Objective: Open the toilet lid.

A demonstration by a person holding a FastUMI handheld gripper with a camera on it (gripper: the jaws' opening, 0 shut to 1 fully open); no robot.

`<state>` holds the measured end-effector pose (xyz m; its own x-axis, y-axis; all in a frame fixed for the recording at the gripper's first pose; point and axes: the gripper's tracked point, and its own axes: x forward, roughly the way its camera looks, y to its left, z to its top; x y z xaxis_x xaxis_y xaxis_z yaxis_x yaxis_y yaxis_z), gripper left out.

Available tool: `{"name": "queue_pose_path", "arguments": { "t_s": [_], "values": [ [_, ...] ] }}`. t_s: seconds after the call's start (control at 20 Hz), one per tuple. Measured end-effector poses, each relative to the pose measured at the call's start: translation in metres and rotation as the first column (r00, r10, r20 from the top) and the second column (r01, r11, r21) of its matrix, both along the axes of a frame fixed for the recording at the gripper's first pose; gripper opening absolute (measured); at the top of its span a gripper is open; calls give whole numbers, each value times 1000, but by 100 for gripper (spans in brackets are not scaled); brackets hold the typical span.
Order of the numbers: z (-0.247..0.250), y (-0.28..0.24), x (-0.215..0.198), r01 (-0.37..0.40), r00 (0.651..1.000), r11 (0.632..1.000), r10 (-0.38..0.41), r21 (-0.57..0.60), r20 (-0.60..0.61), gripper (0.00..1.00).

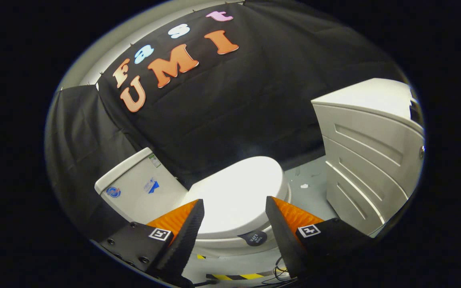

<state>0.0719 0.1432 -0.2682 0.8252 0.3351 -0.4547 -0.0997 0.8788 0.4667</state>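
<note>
A white toilet stands on the floor with its lid (pixel 236 196) lying flat and closed over the bowl. Its tank (pixel 140 188) rises to the left of the lid, against the black cloth wall. A small dark round sticker (pixel 253 237) sits on the bowl's near rim. My gripper (pixel 234 208) hovers above the near side of the lid, open, with nothing between its fingers. The lid shows in the gap between them and stretches away beyond the tips.
A white cabinet (pixel 368 160) with panelled drawer fronts stands to the right of the toilet. Grey floor (pixel 310 188) with a small white scrap lies between them. Yellow-black striped tape (pixel 240 276) and thin cables cross the floor below the fingers.
</note>
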Motion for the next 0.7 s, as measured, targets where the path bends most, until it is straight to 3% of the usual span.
{"name": "queue_pose_path", "arguments": {
  "t_s": [0.1, 0.3, 0.7],
  "values": [
    [-35, -4, 1, 28, 994, 998, -22, 55, -111, 99],
    [-87, 7, -12, 53, 945, 983, 8, 176, -327, 99],
    [-128, 20, -5, 88, 891, 950, 60, 300, -451, 98]
  ]
}}
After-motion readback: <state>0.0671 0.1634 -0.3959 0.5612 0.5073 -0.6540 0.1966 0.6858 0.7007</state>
